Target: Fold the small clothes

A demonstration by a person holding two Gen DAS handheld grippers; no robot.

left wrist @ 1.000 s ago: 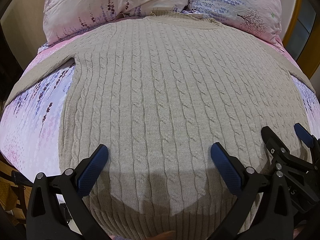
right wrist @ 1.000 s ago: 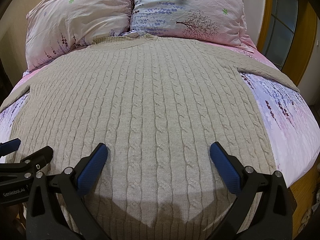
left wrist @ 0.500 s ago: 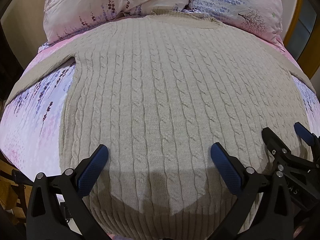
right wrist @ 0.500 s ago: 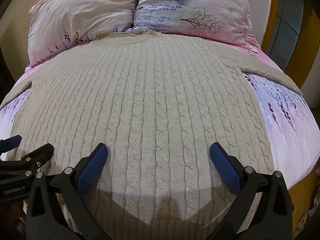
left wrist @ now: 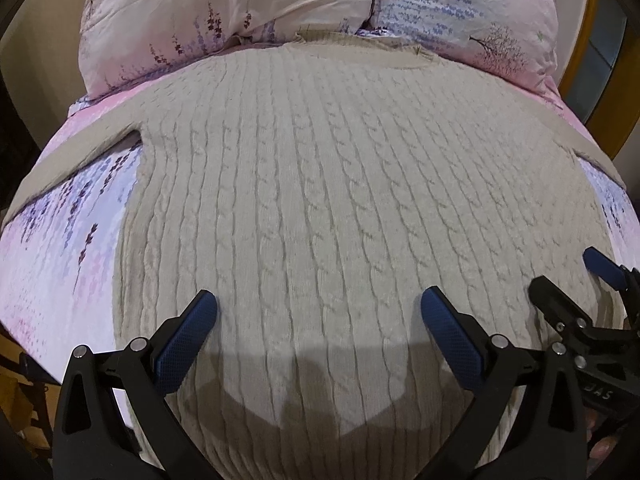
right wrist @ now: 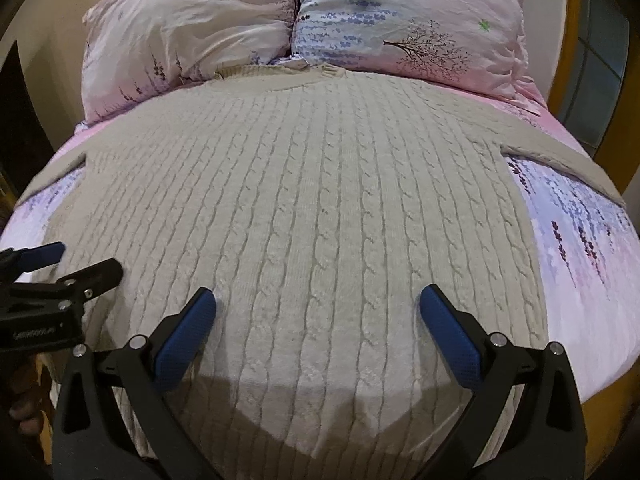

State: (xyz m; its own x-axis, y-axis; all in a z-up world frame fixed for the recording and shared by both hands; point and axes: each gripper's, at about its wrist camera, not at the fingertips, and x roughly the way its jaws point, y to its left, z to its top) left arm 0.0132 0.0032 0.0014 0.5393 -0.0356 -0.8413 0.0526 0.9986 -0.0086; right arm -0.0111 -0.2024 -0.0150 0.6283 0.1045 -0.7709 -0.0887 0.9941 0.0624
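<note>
A beige cable-knit sweater [left wrist: 320, 200] lies flat on the bed, collar towards the pillows, sleeves spread out to both sides; it also fills the right wrist view [right wrist: 312, 216]. My left gripper [left wrist: 318, 312] is open and empty, hovering over the sweater's lower left part near the hem. My right gripper [right wrist: 318, 312] is open and empty over the lower right part. Each gripper shows in the other's view: the right one [left wrist: 568, 284] at the right edge, the left one [right wrist: 72, 260] at the left edge. The hem itself is hidden below the fingers.
The bed has a pink and lilac floral sheet [left wrist: 60, 248]. Two floral pillows [right wrist: 192, 24] [right wrist: 408, 16] lie at the head. A yellow wooden frame [right wrist: 572, 40] with a window stands at the right. The bed edge drops off at the lower right [right wrist: 608, 376].
Both grippers have moved slightly forward over the sweater towards the pillows. Both stay open; the sweater has not moved.
</note>
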